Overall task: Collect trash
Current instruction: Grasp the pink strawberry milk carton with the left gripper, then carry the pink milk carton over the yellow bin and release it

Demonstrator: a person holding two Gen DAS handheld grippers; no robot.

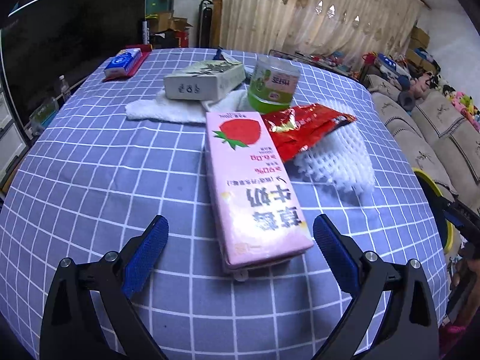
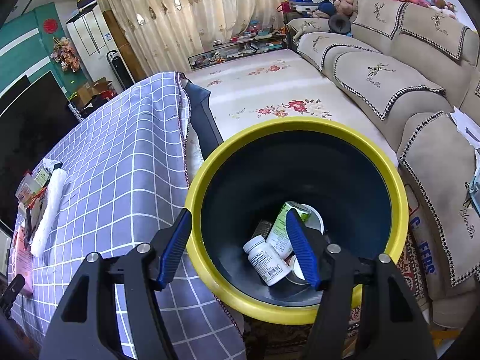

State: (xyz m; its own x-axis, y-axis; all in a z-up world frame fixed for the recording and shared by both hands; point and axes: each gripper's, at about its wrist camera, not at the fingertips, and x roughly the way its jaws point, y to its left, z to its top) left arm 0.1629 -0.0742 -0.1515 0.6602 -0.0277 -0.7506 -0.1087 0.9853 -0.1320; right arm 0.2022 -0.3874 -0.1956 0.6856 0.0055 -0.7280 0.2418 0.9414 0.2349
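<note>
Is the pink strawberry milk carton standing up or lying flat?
Lying flat. The pink milk carton rests on its broad side on the checked tablecloth, strawberry face up, between the open left gripper's fingers, untouched.

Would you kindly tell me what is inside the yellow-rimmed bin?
The bin holds a white pill bottle, a green-and-white carton and a white cup. Anything beneath them is covered.

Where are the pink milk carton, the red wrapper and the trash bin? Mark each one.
pink milk carton (image 1: pixel 255 192), left wrist view, middle of its top face.
red wrapper (image 1: pixel 303 130), left wrist view, centre of the crumpled foil.
trash bin (image 2: pixel 300 124), right wrist view, far side of its yellow rim.
</note>
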